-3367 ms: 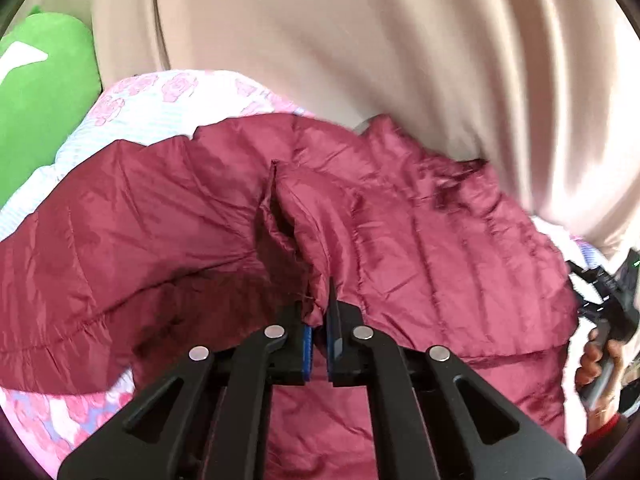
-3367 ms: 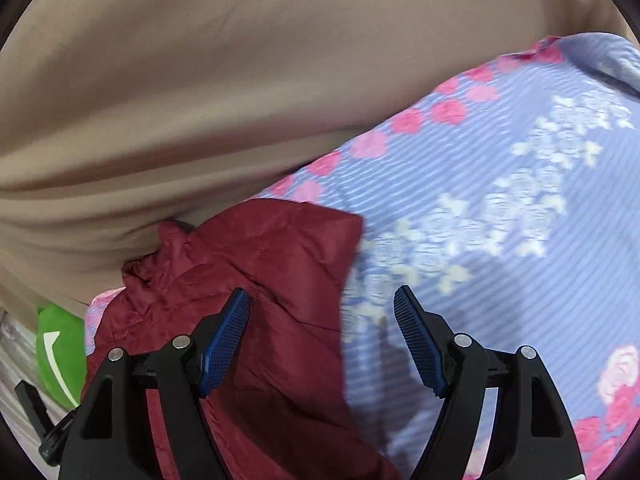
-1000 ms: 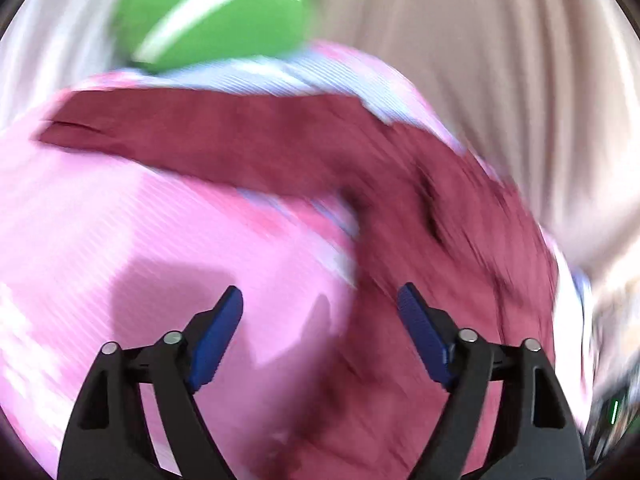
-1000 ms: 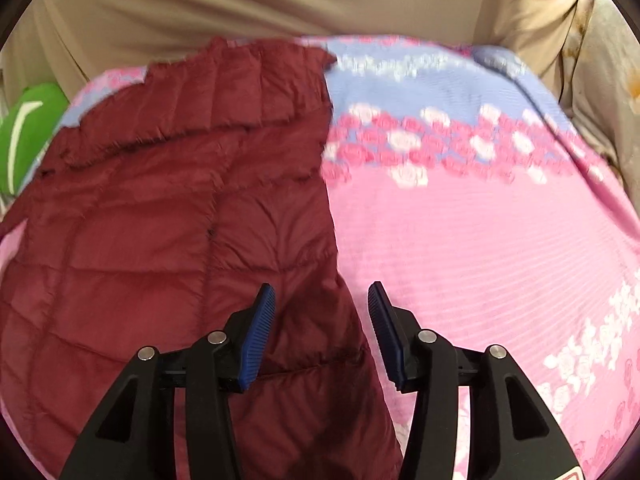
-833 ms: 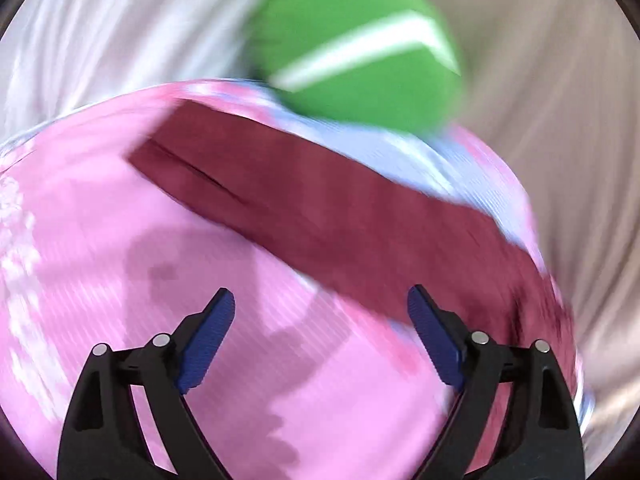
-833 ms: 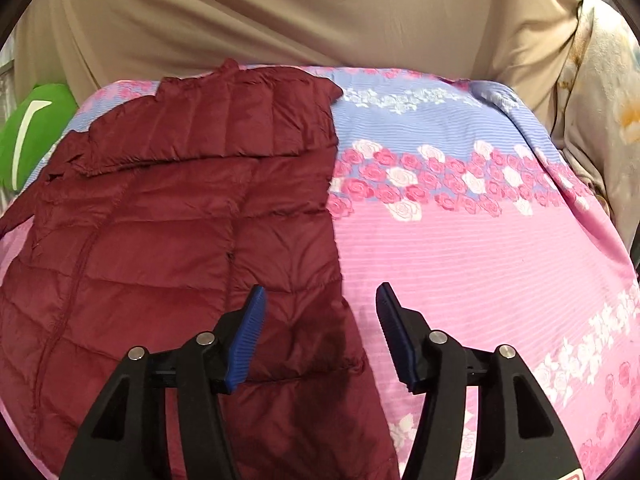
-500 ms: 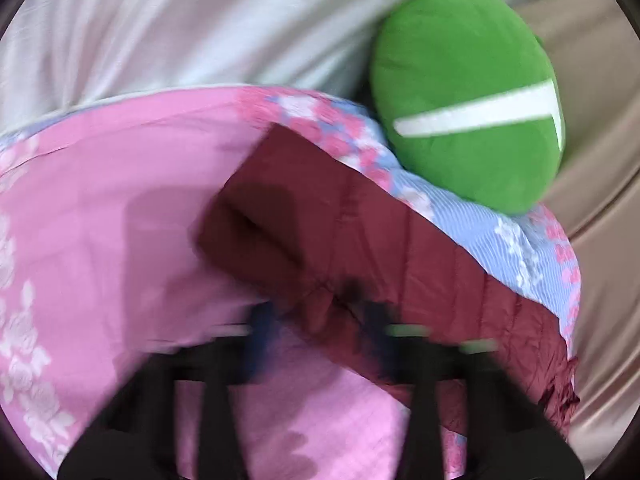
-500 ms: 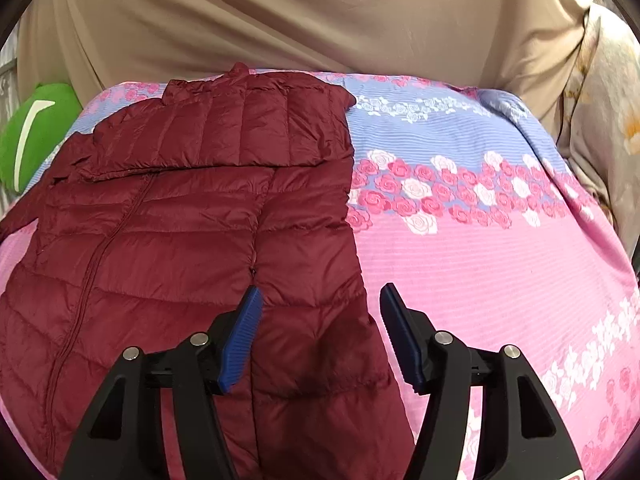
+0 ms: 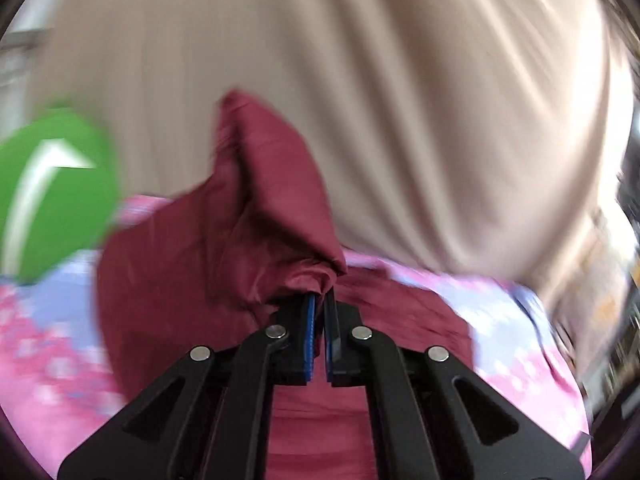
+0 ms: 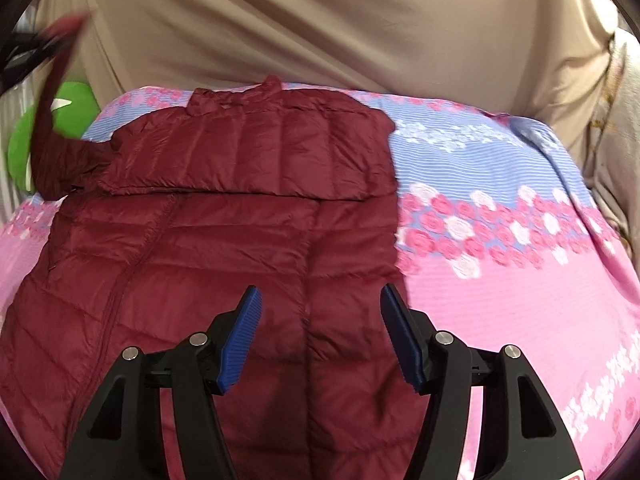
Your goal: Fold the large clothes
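Note:
A dark red quilted jacket (image 10: 224,240) lies flat on the bed, collar at the far end, its right sleeve folded across the chest. My left gripper (image 9: 319,304) is shut on the jacket's left sleeve (image 9: 248,240) and holds it lifted above the bed; in the right wrist view the raised sleeve (image 10: 50,120) shows at the far left. My right gripper (image 10: 320,316) is open and empty, hovering over the jacket's lower right part.
The bed has a pink and blue rose-print sheet (image 10: 500,240). A beige curtain (image 10: 320,20) hangs behind it. A green cushion (image 9: 52,188) lies at the bed's far left corner.
My left gripper swung to the left sleeve, closed on it and lifted it. My right gripper pulled back from the jacket's right edge and stays open.

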